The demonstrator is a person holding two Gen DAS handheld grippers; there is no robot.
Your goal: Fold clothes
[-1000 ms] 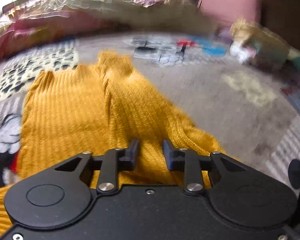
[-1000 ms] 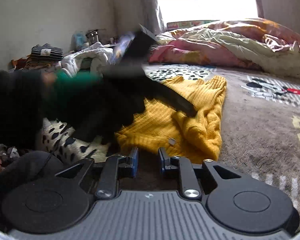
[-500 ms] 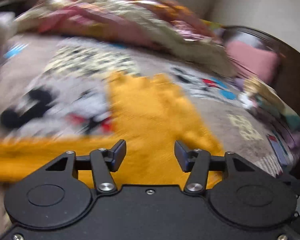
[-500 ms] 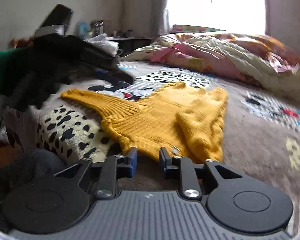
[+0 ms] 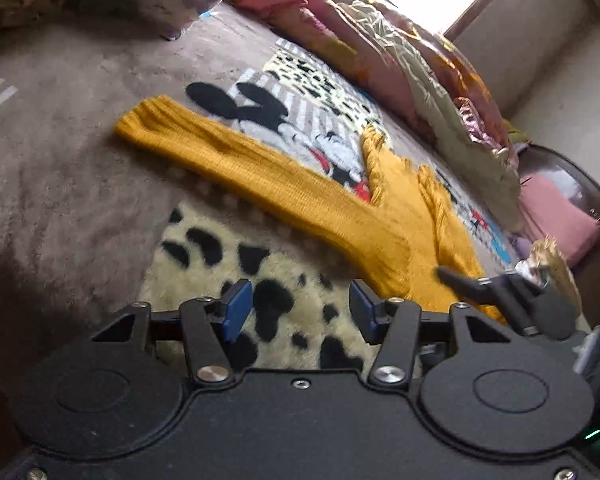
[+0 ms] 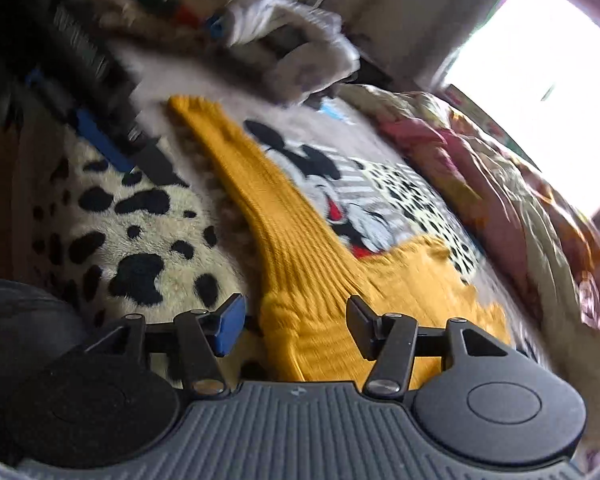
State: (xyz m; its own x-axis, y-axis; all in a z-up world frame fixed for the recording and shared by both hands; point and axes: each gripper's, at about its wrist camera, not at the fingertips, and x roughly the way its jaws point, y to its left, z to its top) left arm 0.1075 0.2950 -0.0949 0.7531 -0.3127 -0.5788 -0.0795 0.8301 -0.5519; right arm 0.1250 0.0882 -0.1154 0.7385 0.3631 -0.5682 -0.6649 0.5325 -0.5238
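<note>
Ahead of your left gripper [image 5: 298,312], the yellow sweater's [image 5: 400,224] long sleeve [image 5: 236,164] runs up and to the left across the blanket [image 5: 60,184]. Its jaws stand apart, holding nothing. Your right gripper [image 6: 294,326], whose jaws have just been opening, empty, hovers over the sweater's body where that sleeve begins, so it seems nearer the cloth; the cuff lies far ahead.

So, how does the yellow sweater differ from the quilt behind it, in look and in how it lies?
The sweater is a plain mustard ribbed knit; the quilt is shiny and patterned in pink and cream. The sweater lies low and spread out, with one sleeve stretched out to the side; the quilt is bunched into a heap. Both rest on the cartoon-print blanket.
</note>
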